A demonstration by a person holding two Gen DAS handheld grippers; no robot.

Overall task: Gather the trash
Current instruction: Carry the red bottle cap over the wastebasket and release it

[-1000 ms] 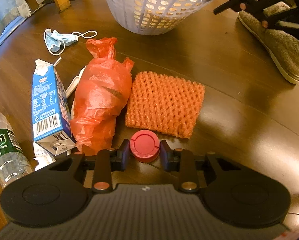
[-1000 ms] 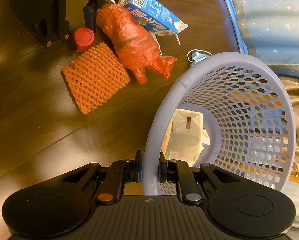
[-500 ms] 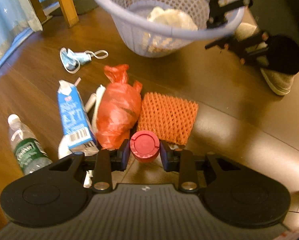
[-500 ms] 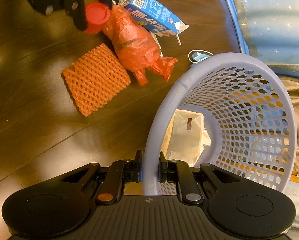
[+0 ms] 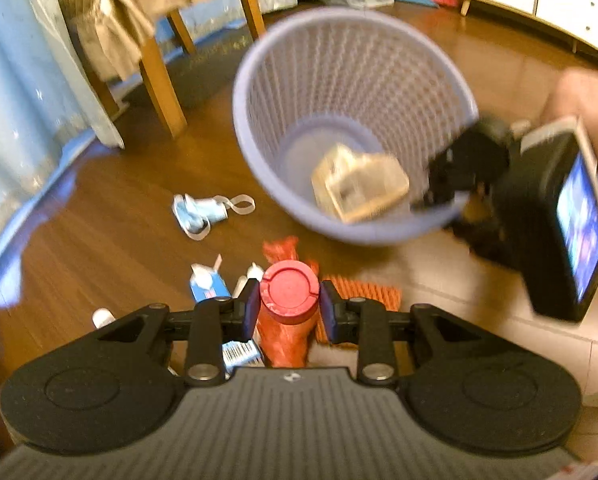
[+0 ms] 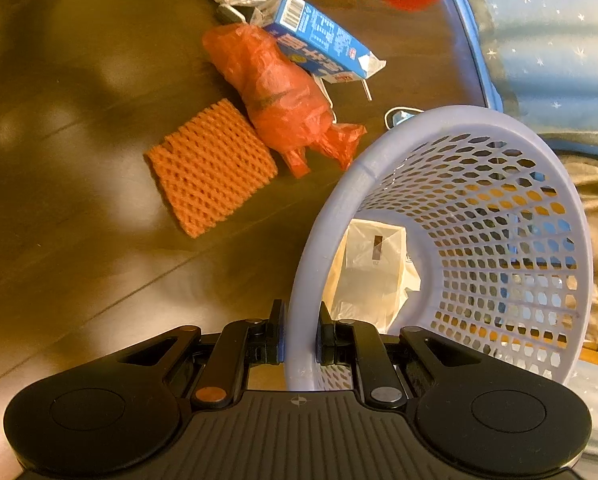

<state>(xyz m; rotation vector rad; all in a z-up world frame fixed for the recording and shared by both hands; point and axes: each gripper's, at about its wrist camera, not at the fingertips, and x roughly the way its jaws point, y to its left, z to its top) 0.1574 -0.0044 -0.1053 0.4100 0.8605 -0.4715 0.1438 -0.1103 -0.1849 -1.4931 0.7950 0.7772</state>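
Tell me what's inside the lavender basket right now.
The basket holds one crumpled white paper bag lying against its bottom. Whatever is under the bag is covered.

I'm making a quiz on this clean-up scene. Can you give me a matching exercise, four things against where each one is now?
Things:
1. round red plastic cap
2. lavender mesh plastic basket
3. beige paper bag
4. orange foam net sleeve

Places:
A. lying flat on the wooden floor
B. inside the basket
C. between the left gripper's jaws
D. rim clamped by the right gripper

Pairs: 1-C, 2-D, 3-B, 4-A
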